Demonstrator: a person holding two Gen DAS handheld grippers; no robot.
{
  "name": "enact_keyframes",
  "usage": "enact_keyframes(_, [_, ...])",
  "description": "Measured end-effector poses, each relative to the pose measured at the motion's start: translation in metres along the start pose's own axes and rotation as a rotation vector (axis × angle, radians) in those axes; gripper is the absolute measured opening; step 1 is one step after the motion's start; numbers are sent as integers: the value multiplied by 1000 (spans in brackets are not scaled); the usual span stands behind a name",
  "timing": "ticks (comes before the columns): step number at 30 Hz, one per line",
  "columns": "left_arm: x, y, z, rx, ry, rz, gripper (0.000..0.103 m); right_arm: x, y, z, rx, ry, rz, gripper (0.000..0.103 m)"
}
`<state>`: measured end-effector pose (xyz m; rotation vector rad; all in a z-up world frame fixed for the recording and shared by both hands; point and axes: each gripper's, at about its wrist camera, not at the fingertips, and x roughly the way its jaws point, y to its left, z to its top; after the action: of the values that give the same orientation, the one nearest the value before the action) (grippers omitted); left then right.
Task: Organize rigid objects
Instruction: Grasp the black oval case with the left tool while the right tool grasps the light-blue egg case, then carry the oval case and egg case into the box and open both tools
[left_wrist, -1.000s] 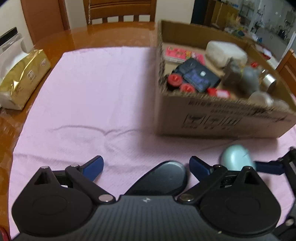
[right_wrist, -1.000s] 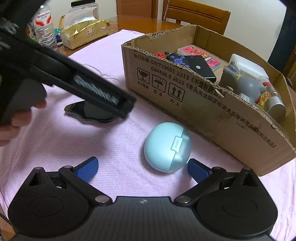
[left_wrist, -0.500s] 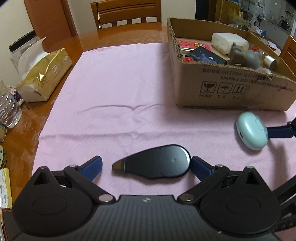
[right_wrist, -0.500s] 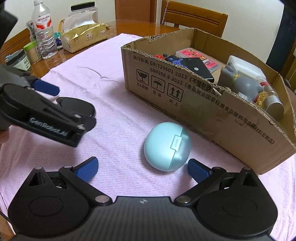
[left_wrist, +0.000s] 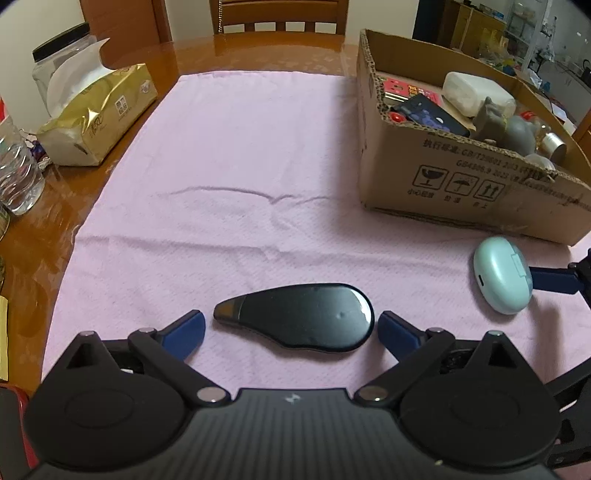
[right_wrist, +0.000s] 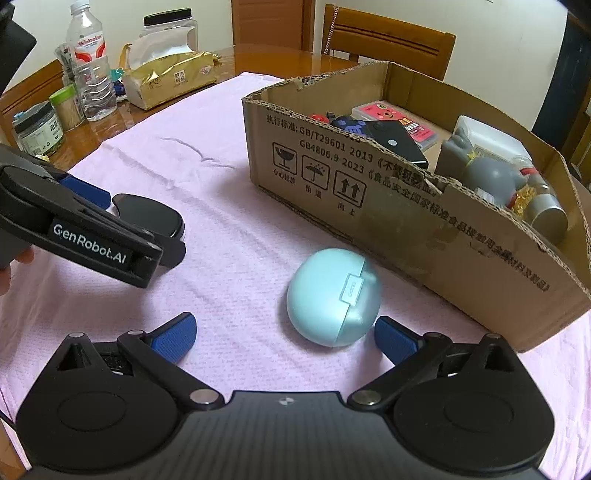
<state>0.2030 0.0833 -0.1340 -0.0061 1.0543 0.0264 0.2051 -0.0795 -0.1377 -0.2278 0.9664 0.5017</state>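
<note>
A flat black teardrop-shaped object (left_wrist: 306, 317) lies on the pink cloth (left_wrist: 240, 166). My left gripper (left_wrist: 291, 326) straddles it; its jaws are closing, with the object between the blue fingertips and small gaps on both sides. A light blue oval earbud case (right_wrist: 332, 295) rests on the cloth between the fingers of my right gripper (right_wrist: 284, 330), which is open, with the case nearer its right finger. A cardboard box (right_wrist: 406, 221) stands just behind the case. In the right wrist view, the left gripper (right_wrist: 136, 218) sits over the black object (right_wrist: 151, 214).
The box (left_wrist: 461, 177) holds several items, among them a grey figurine (right_wrist: 480, 170), a black device (right_wrist: 395, 140) and a metal can (right_wrist: 550, 218). A gold tissue pack (left_wrist: 99, 118), a water bottle (right_wrist: 90, 74) and jars stand at the left table edge. Wooden chairs stand behind.
My left gripper has drawn back from the box and settled over the black object, which now lies fully between its fingers. The right gripper and the blue case have not moved.
</note>
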Motion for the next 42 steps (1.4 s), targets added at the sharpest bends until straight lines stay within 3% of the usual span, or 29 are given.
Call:
enact_keyframes(6, [1,2,2,10,3,-11,98,5,-6,9,19,-6,-16,100])
enact_keyframes(14, [2,3,3,18,3,-12,98,-2,-14,12,71,-26,-58,67])
enact_keyframes(22, [3,1,6,4,28,-6,97,0,-15,15,91,-23,-79,66])
enact_keyframes(27, [2,1,6,17,19,-11,91,-1,-14,16,87,-20,-78,59])
enact_keyframes(42, [0,4,10,25,36,-41,89,-2,-11,19,42,8,-78,58])
